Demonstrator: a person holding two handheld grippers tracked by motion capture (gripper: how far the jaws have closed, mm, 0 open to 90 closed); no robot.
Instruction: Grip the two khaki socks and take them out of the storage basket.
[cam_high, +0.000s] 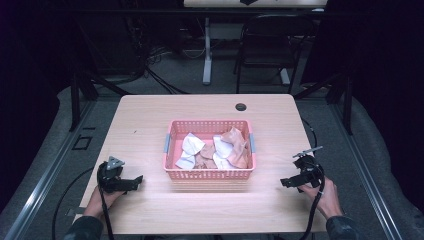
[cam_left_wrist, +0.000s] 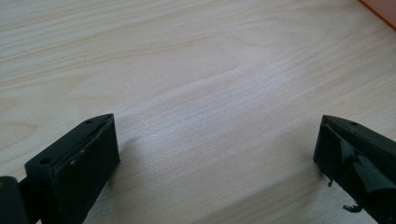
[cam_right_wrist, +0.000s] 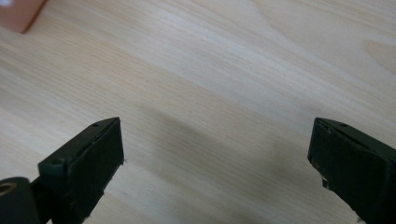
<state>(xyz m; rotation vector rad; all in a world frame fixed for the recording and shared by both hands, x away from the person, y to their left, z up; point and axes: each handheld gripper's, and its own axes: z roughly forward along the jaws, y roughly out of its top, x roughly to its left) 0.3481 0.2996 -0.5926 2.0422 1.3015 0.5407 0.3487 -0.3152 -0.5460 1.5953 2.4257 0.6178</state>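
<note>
One pink basket (cam_high: 209, 173) sits mid-table on the light wood table (cam_high: 150, 125), long side facing the person. Inside it: a heap of crumpled cloth pieces (cam_high: 215, 150), white and tan/peach mixed; I make out roughly two white and two or three tan, but they overlap, so exact count unclear. Two grippers, one per hand. Left gripper (cam_high: 136, 180) rests low at the table's near-left, just off the basket's left front corner, apart from it, jaws pointing toward the basket. Right gripper (cam_high: 285, 182) is at near-right, off the basket's right front corner, also apart, jaws pointing inward. Left gripper view: both black jaws spread wide, bare wood between them, nothing gripped; a sliver of the basket (cam_left_wrist: 380, 8) at top right. Right gripper view: same, two jaws wide apart over bare wood, nothing between; basket corner (cam_right_wrist: 18, 16) at top left. One dark grommet hole (cam_high: 241, 107) near the table's far edge. One folding chair (cam_high: 272, 45) on the floor beyond the table.
</note>
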